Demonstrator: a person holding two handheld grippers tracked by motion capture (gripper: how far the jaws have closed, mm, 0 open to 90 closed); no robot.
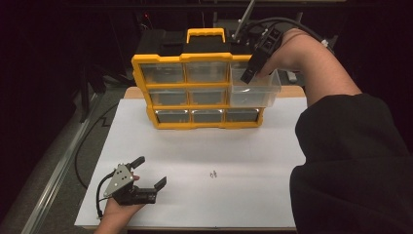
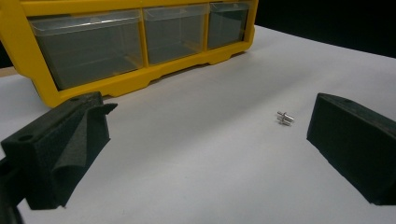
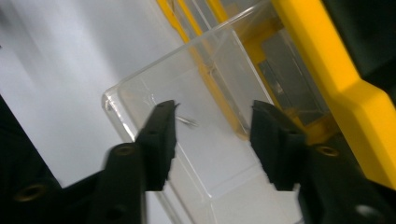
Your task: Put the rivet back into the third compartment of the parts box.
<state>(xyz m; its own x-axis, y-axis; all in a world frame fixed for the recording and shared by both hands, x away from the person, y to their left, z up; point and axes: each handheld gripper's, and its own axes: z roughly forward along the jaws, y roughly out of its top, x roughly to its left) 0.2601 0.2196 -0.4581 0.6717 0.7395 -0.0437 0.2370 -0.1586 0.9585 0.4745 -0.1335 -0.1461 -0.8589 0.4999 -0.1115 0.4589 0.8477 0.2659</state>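
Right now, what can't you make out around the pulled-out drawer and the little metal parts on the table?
- Pulled-out drawer: high view, right claw covers its inside; right gripper view shows a blurred metal piece.
- Small metal parts: too tiny in the high view; left gripper view suggests pins.
- Closed drawers: contents hidden by cloudy plastic.

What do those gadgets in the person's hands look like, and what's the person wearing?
Each hand holds a black two-jaw gripper. The left gripper carries a grey three-cornered plate on top and trails a black cable. The right gripper trails a cable too. The person wears a black sleeve.
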